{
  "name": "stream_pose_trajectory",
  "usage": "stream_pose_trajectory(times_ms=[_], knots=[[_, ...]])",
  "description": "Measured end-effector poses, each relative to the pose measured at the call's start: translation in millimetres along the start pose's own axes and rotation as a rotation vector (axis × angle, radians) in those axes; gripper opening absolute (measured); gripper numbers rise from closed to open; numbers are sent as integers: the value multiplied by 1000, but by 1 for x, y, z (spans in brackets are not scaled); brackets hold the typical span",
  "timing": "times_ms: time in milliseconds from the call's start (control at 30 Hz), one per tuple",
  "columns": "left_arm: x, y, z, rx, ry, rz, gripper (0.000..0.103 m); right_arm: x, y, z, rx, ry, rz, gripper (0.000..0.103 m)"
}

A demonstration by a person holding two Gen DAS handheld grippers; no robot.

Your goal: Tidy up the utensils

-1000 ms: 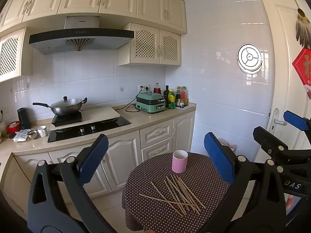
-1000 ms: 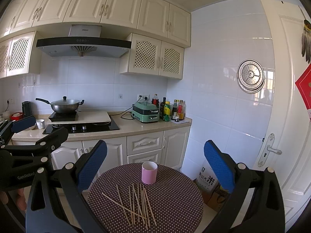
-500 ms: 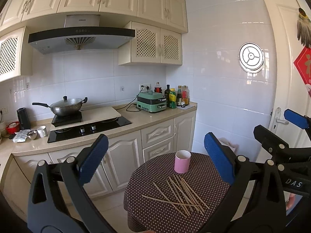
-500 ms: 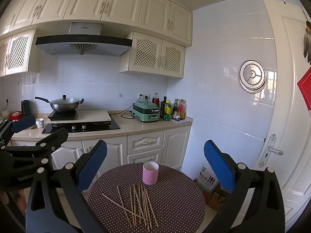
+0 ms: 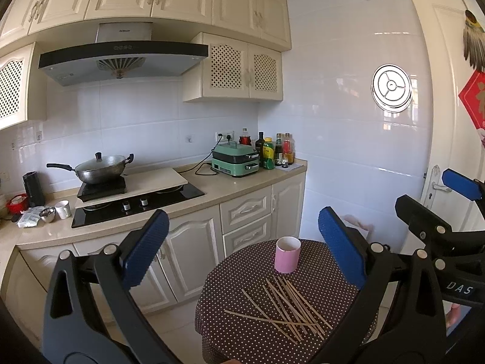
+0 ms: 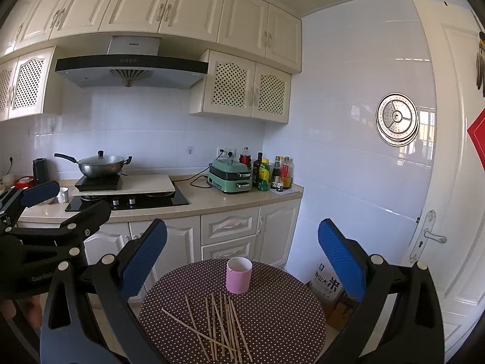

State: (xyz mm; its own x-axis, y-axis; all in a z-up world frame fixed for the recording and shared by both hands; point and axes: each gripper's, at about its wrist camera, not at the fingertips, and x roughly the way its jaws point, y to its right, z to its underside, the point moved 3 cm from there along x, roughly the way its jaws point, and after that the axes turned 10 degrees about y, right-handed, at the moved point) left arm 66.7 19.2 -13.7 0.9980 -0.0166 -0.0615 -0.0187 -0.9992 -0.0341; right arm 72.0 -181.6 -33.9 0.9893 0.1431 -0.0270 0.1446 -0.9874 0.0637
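Note:
Several thin wooden chopsticks (image 5: pixel 282 309) lie scattered on a small round table (image 5: pixel 327 303) with a dark polka-dot cloth. They also show in the right wrist view (image 6: pixel 218 324). A pink cup (image 5: pixel 287 254) stands upright behind them; in the right wrist view the cup (image 6: pixel 238 275) is at the table's (image 6: pixel 279 318) far side. My left gripper (image 5: pixel 242 254) is open and empty, held well above and short of the table. My right gripper (image 6: pixel 242 261) is open and empty too, at a similar height.
A kitchen counter (image 5: pixel 230 185) runs behind the table, with a hob, a wok (image 5: pixel 100 170), a green appliance (image 5: pixel 235 160) and bottles. A white door (image 6: pixel 448 182) is on the right. A bag (image 6: pixel 329 285) stands on the floor beside the table.
Both views have drifted slightly; the table and cup sit a little further right in the left wrist view. Both grippers stay open and nothing on the table has moved.

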Motion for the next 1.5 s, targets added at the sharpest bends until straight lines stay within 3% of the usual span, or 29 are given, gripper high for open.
stream_pose_trajectory(times_ms=[367, 700, 1000, 1133, 1233, 1500], knots=[[38, 9, 14, 17, -44, -14, 97, 31, 10, 16, -2, -22, -5, 96], [110, 24, 44, 17, -157, -35, 97, 112, 34, 53, 42, -129, -92, 96], [193, 31, 119, -42, -418, -54, 97, 198, 36, 117, 20, -328, -186, 93], [216, 33, 162, -70, -545, -65, 97, 228, 33, 161, 32, -469, -240, 82], [232, 25, 207, -135, -692, -83, 96, 244, 31, 199, 36, -593, -281, 74], [246, 0, 319, -358, -1016, -165, 77, 273, 23, 283, 15, -864, -397, 55]])
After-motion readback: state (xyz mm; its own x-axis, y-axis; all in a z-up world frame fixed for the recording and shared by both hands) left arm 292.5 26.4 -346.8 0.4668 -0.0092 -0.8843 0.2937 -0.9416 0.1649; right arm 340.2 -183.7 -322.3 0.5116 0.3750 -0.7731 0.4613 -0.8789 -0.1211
